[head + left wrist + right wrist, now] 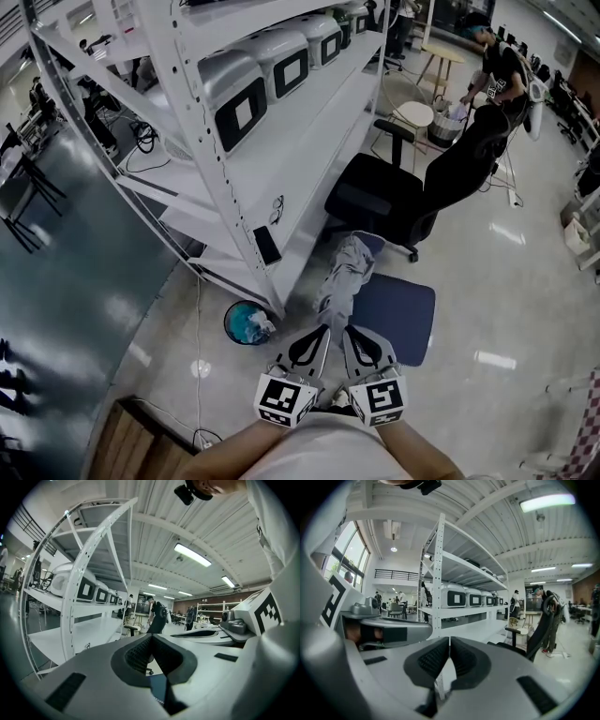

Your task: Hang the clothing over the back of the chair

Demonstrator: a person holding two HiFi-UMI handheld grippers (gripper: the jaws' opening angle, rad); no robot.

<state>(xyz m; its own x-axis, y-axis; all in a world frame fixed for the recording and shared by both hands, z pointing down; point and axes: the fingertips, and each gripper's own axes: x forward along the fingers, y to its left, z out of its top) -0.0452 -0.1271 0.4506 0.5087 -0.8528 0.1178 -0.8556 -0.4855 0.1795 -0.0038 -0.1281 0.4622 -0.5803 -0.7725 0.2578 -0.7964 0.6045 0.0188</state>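
Close before me, my left gripper [324, 330] and right gripper [349, 330] were side by side, each with jaws closed on nothing, while just beyond their tips the grey clothing [345, 272] lay crumpled on the floor at the edge of a blue mat [398, 317], short of the black chair [412, 192].

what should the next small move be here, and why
The left tongs and right tongs are shut and empty, while the grey clothing lies crumpled on the floor just ahead of them, not yet on the black chair. So the next move is probably to open both, ready to reach down for it.
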